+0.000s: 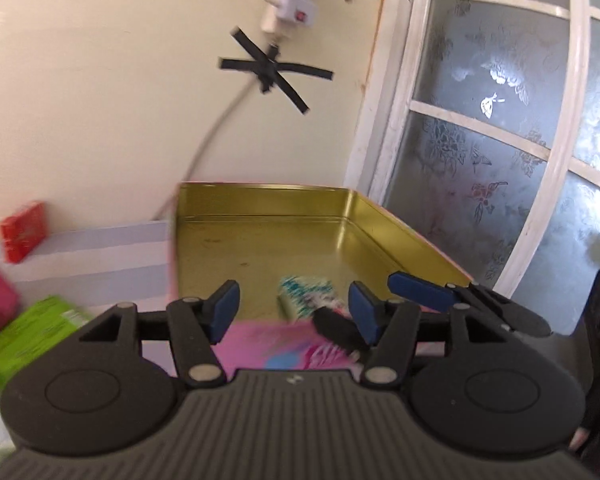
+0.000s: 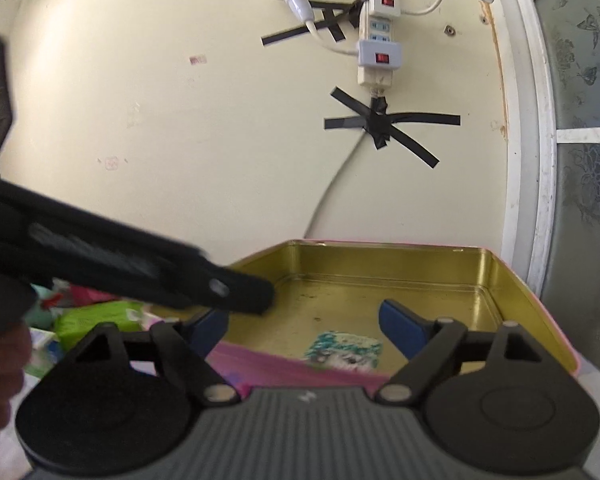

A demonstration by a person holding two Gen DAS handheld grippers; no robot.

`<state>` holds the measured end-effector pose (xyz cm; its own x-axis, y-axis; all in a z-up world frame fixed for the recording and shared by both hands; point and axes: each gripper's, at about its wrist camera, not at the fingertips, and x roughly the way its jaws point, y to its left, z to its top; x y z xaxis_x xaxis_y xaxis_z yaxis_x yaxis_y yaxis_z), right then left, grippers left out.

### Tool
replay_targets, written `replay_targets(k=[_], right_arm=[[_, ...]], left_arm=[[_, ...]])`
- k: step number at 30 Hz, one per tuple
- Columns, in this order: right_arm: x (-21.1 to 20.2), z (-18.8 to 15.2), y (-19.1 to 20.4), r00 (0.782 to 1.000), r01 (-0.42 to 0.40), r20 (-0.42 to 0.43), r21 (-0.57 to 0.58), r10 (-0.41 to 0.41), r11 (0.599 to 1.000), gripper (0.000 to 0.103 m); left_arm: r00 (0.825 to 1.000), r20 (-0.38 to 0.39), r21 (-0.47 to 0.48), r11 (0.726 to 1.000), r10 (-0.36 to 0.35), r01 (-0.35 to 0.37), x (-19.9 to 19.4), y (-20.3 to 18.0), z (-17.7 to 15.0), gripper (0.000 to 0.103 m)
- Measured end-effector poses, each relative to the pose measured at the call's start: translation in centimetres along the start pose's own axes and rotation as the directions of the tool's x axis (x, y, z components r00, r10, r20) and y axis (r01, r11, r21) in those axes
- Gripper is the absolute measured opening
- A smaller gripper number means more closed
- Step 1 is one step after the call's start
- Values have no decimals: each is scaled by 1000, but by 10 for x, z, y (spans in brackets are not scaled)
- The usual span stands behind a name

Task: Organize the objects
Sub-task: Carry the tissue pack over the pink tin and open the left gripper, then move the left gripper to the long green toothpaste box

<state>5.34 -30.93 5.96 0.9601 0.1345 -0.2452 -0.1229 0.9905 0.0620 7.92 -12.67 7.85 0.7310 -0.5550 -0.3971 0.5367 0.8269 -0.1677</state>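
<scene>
At lower centre, the patterned packet (image 2: pixel 346 350) is lying inside the gold tin (image 2: pixel 512 300), just ahead between the right gripper's (image 2: pixel 306 326) wide-open, empty jaws; the left gripper (image 1: pixel 296 308) is hovering partly open, empty.

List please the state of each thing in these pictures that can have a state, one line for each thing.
Gold-lined rectangular metal tin with pink outside: lid off, open.
Small teal-and-white printed packet: lying flat inside the tin, near its front wall.
Left gripper: open, nothing between its blue pads.
Right gripper: open, holding nothing.
White power strip on the wall: red switches look lit.
Green packet: lying outside the tin.
</scene>
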Motion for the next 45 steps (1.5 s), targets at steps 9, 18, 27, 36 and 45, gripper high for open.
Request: replay_targets(k=[9, 18, 27, 36, 45], right_arm=[[5, -26, 58, 965, -190, -165, 91, 203, 978, 69], [26, -40, 103, 901, -273, -310, 143, 305, 951, 66], [41, -44, 136, 890, -260, -375, 49, 259, 964, 65], [39, -46, 139, 893, -261, -373, 28, 253, 965, 65], [39, -47, 142, 895, -256, -374, 18, 244, 966, 67]], left_arm=[[988, -41, -76, 985, 152, -155, -72, 52, -56, 64], [956, -61, -95, 952, 288, -293, -114, 93, -96, 66], [977, -11, -163, 964, 212, -211, -131, 112, -108, 71], [990, 34, -260, 957, 137, -124, -139, 125, -113, 73], [994, 37, -321, 943, 98, -81, -138, 140, -114, 73]])
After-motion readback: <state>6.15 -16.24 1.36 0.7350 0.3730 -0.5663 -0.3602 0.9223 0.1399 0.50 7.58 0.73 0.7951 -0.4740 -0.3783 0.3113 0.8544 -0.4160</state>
